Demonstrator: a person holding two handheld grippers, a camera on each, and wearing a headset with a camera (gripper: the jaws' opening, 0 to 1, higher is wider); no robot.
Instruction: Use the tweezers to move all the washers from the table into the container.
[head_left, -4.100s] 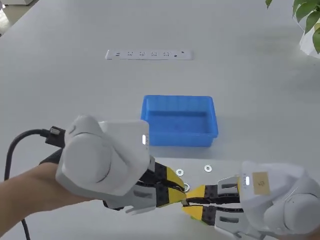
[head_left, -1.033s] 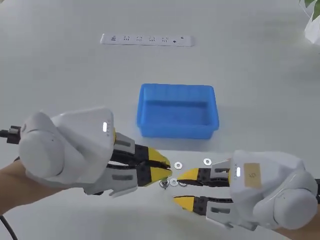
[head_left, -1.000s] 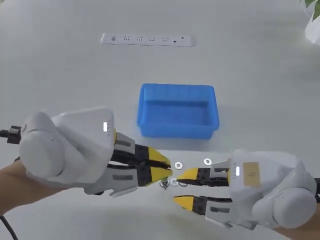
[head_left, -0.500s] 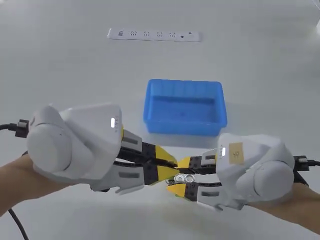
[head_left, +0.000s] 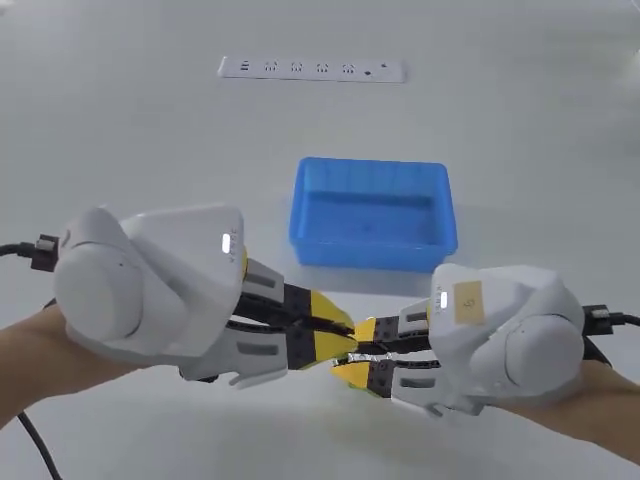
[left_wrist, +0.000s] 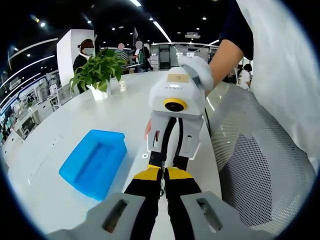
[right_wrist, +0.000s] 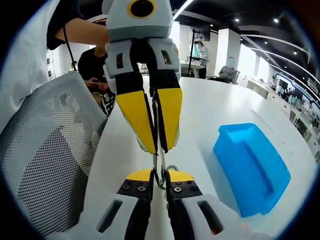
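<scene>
My left gripper (head_left: 335, 340) and right gripper (head_left: 362, 358) meet tip to tip low in the head view, just in front of the blue container (head_left: 372, 212). The thin metal tweezers (right_wrist: 157, 150) run from the left gripper's yellow jaws down into my right gripper (right_wrist: 159, 176), and both are shut on them. In the left gripper view my left gripper (left_wrist: 162, 175) points at the right one, with the tweezers (left_wrist: 161, 187) between its jaws. One washer (left_wrist: 145, 156) lies on the table beside the right gripper. A small ring, probably a washer (right_wrist: 172, 168), sits by the right jaw tips.
A white power strip (head_left: 312, 68) lies far back on the white table (head_left: 150, 140). The blue container (left_wrist: 95, 160) is empty as far as I see. A mesh chair (left_wrist: 250, 165) and a potted plant (left_wrist: 97, 72) stand beyond the table edge.
The right gripper, open a second ago, has moved left and shut on the tweezers at the left gripper's tips. The washers seen between the grippers are now covered.
</scene>
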